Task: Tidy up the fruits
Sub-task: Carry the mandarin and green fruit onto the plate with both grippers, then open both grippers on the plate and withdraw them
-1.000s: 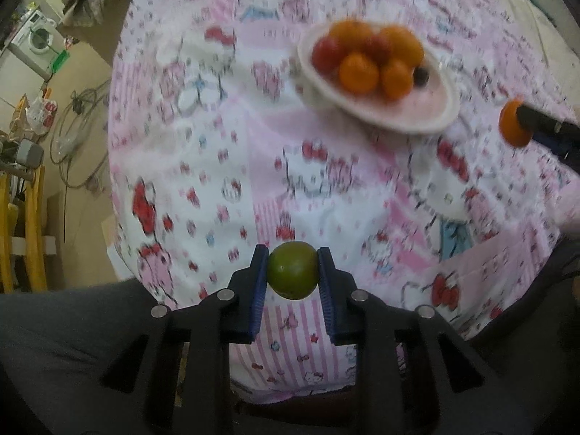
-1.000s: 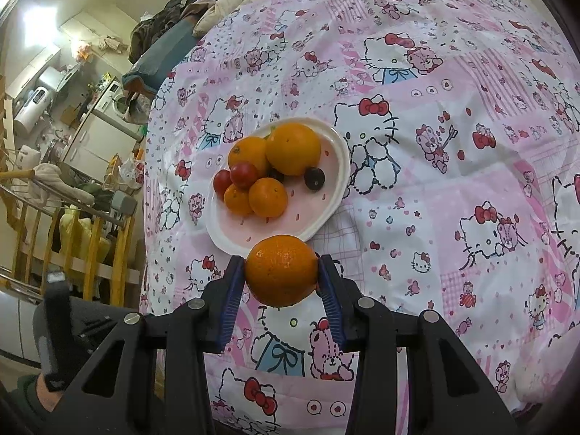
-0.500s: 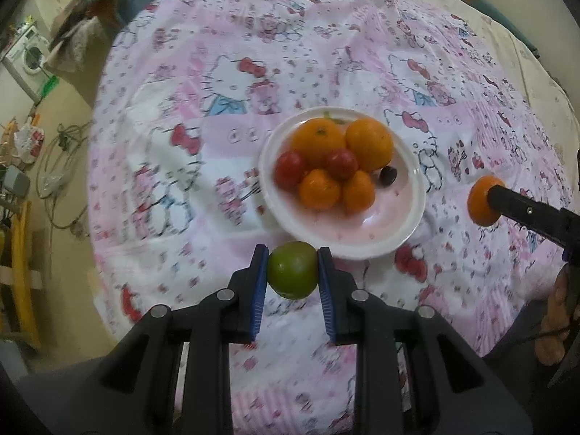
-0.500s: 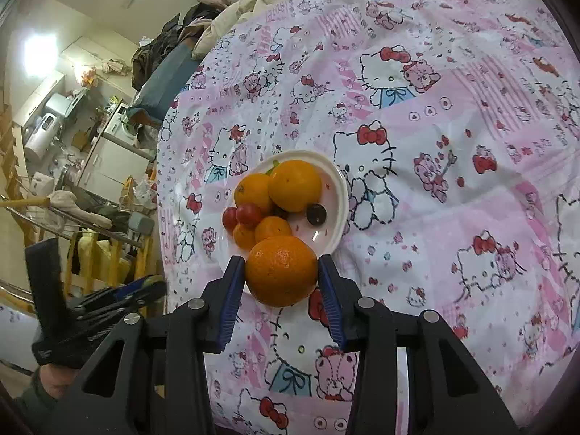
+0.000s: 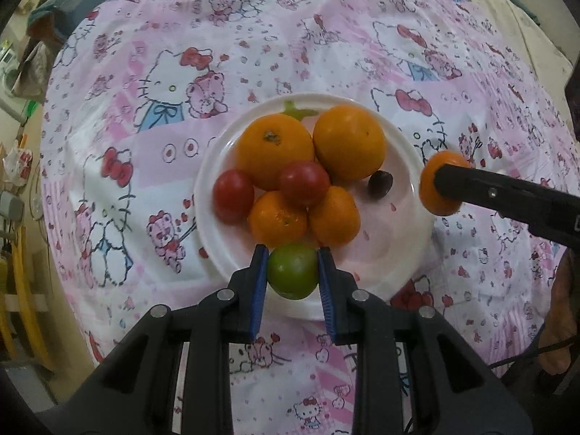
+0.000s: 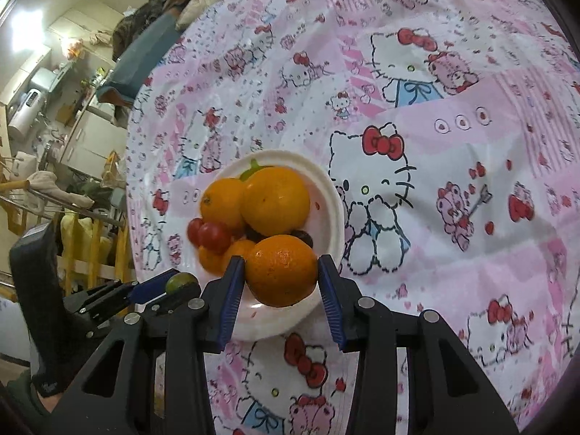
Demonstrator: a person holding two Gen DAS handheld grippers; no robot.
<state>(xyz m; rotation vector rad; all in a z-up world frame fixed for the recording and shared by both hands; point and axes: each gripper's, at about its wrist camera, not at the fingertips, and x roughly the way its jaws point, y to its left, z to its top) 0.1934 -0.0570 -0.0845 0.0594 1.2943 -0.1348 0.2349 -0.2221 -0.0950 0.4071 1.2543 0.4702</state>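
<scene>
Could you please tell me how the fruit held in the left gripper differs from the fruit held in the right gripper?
The green fruit in the left gripper is green and smooth; the orange in the right gripper is orange with dimpled skin. The green fruit looks smaller than the orange, each judged against its own jaws. The green fruit is at the near rim of the plate; the orange is at its right side. Both are round and clamped between blue-padded jaws.

right hand-held gripper point(image 6: 282, 282): clamped on orange point(image 6: 281, 270) | plate point(image 6: 328, 195): ahead, beneath orange, holding oranges and tomatoes | left hand-held gripper point(image 6: 174, 286): leftward, gripping green fruit point(image 6: 181, 282) | surface: pink patterned cloth point(image 6: 453, 181)
</scene>
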